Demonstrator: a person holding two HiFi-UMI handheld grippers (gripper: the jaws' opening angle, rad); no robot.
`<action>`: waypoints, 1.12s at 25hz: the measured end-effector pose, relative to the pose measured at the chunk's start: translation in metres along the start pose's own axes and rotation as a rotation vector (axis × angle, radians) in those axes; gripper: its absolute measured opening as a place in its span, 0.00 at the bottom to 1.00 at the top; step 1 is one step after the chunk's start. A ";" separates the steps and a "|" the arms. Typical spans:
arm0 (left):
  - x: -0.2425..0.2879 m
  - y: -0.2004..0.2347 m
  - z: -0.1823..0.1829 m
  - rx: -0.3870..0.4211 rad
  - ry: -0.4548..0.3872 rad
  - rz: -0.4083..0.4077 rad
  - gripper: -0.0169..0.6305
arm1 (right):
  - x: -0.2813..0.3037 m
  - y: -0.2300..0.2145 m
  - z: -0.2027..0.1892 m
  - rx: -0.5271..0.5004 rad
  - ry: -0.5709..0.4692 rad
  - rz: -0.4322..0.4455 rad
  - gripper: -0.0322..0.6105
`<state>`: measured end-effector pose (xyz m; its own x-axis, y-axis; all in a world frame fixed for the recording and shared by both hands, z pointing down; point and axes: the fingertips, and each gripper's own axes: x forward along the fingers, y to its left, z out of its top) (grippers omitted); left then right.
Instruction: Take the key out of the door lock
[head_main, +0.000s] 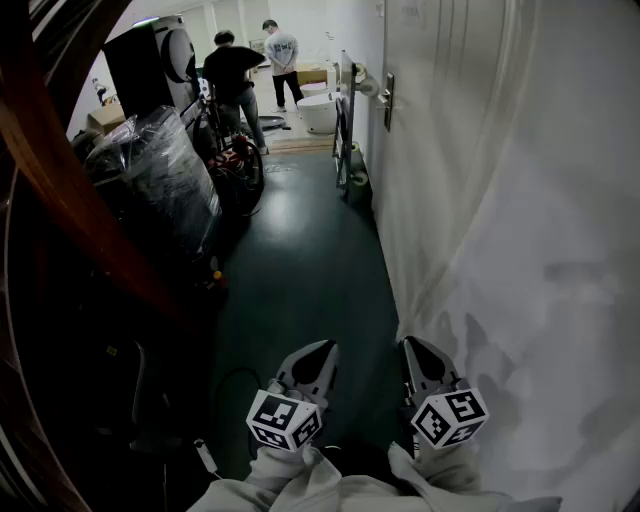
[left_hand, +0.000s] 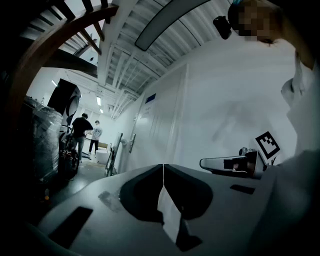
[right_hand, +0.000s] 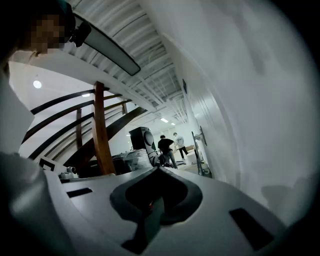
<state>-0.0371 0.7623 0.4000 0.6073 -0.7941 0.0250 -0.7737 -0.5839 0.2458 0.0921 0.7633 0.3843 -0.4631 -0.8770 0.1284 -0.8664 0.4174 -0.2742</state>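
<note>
At the bottom of the head view, pale sleeves lead to the two grippers, which sit side by side and do not touch. The left gripper, at bottom centre, has its jaws pressed together with nothing between them; in its own view the two tips meet in a thin seam. The right gripper, just right of it and close to the white wall, is likewise closed tight and empty. Both point up the frame along a dark green floor. A curved wooden rail sweeps down the left edge. Beyond it, left of centre, stands a bundle wrapped in clear plastic with a red-and-black machine beside it. Farther on, in the upper centre against the wall, a door handle juts out on its plate. The key is too small to make out there, and both grippers are well apart from the handle. At the far end, top centre, two people stand near a white tub.
</note>
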 end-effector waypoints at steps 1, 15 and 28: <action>0.001 0.002 0.000 -0.002 0.000 0.004 0.05 | 0.001 -0.003 0.000 0.006 -0.002 -0.006 0.13; 0.011 0.001 -0.024 -0.025 -0.006 0.077 0.05 | -0.004 -0.039 -0.018 0.031 0.030 -0.014 0.13; 0.043 0.037 -0.024 -0.030 -0.003 0.111 0.05 | 0.041 -0.056 -0.021 0.038 0.053 0.010 0.13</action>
<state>-0.0357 0.7107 0.4336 0.5179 -0.8539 0.0512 -0.8302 -0.4873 0.2707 0.1177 0.7090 0.4249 -0.4817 -0.8586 0.1752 -0.8544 0.4158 -0.3116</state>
